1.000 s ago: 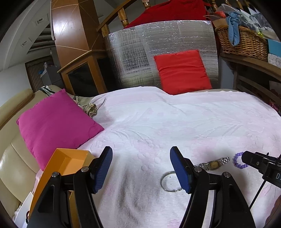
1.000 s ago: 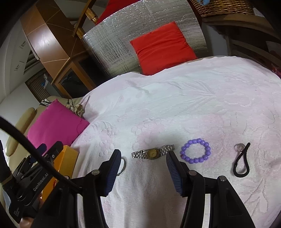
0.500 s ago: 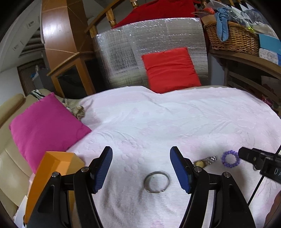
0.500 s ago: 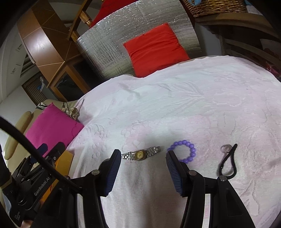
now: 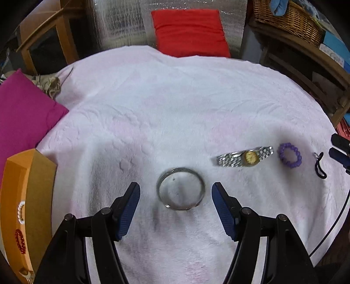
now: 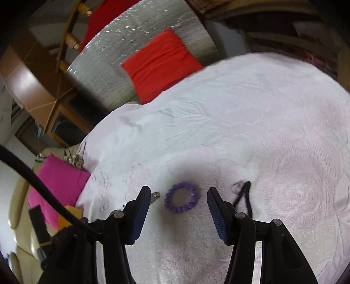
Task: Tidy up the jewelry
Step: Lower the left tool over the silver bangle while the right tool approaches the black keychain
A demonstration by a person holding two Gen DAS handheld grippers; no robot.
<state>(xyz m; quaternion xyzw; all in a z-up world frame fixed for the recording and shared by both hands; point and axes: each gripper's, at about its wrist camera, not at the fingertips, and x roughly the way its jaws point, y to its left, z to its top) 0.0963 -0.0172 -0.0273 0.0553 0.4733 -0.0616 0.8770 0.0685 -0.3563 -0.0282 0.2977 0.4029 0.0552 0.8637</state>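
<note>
1. Left gripper [image 5: 176, 193]: black arms with blue ribbed pads [image 5: 129, 209], spread wide and gripping nothing. It hangs low over a pale pink embossed towel [image 5: 175, 104].
2. Thin silver metal bangle [image 5: 181, 188]: flat on the towel, directly between the left pads, touching neither.
3. Orange open box [image 5: 41, 174]: at the towel's left edge, near the left gripper. Inside lie a white bead string [image 5: 20, 212] and a red bead bracelet [image 5: 20, 241].
4. Silver link wristwatch with gold dial [image 5: 246, 156]: flat, just beyond and right of the bangle. No writing on the dial can be read.
5. Purple round-bead bracelet [image 5: 289, 155]: just right of the watch, apart from it. Black looped cord [image 5: 319, 166] lies further right.
6. Right gripper [image 6: 179, 197]: the same black-and-blue build, fingers released and wide, holding nothing. The purple bracelet [image 6: 181, 197] lies flat between its pads, touching neither. The watch end [image 6: 154, 194] shows beside the left pad; the black cord [image 6: 242, 194] lies outside the right pad.
7. This view is motion-blurred; no label can be read on either tool.
8. Magenta square cushion [image 5: 24, 111]: at the towel's left edge, beyond the box.
9. Red cushion [image 5: 189, 32]: at the far edge, leaning against a silver foil panel [image 5: 122, 24].
10. Woven wicker basket [image 5: 288, 19]: on a wooden shelf, far right.
</note>
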